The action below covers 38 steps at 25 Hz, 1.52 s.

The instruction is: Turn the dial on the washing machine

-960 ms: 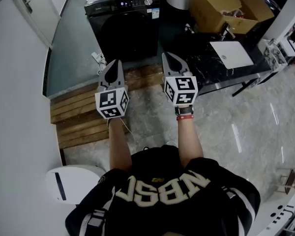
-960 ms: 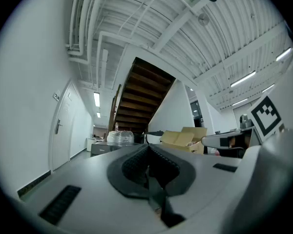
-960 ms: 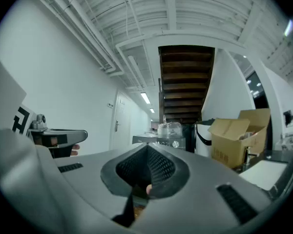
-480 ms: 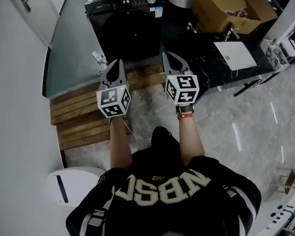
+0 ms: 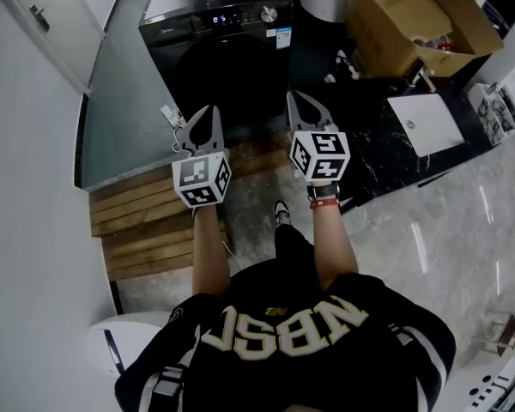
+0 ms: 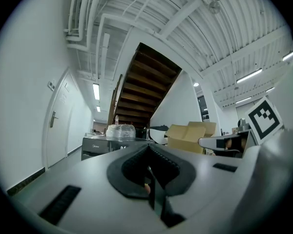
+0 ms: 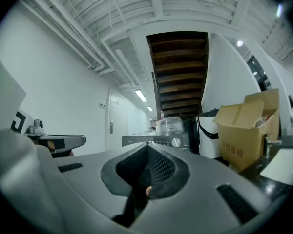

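Person in a black jersey (image 5: 283,333) with cream block lettering across the back and white-striped sleeves. Ahead of the jersey, the grey, pointed left gripper (image 5: 208,108) and right gripper (image 5: 293,95) carry white cubes (image 5: 201,180) bearing black square markers. A black-and-red band (image 5: 323,194) circles the right wrist, and a black-and-white shoe (image 5: 281,214) shows just beyond the jersey.

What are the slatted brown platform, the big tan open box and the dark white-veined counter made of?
The slatted brown platform looks like wood: matte parallel planks. The big tan open box is cardboard: dull, with folded flaps. The dark white-veined counter is perhaps polished stone or an imitation: glossy, with pale veins.
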Motion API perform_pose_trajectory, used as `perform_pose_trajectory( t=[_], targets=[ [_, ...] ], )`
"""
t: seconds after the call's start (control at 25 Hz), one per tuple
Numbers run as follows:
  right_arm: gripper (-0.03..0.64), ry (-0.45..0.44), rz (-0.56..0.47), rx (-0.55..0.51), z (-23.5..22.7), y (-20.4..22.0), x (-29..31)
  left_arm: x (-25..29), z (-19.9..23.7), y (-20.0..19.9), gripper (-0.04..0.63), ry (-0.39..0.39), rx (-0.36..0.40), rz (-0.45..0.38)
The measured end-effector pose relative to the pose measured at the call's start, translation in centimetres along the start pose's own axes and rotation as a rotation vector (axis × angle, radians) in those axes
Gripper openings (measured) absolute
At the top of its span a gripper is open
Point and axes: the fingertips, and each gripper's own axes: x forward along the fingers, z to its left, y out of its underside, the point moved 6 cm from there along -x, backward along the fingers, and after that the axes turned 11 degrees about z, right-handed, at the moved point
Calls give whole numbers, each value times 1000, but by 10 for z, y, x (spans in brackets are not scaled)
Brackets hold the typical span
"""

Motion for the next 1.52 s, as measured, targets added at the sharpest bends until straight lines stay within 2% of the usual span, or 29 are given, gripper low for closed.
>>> perform_pose_trajectory(
  t=[0.36, 0.68, 0.92, 1.16, 1.36, 1.52],
  targets=[
    [6, -35, -1, -29, -77, -50, 135, 156, 20, -26, 12, 0, -8, 2],
    [6, -79, 24, -57, -120, -70, 223, 251, 42, -29, 12, -42, -33, 17],
    [6, -105, 43, -88, -142, -80, 273, 299, 48, -29, 12, -57, -34, 19],
    [6, -103, 76, -120, -146, -80, 311, 330, 63, -23, 12, -40, -45, 52],
    [6, -51, 89, -136, -151, -78, 337, 357, 75, -16, 12, 18, -44, 72],
    [36, -9, 124, -213, -146, -76, 355, 376, 84, -14, 12, 75, -49, 87]
  ],
)
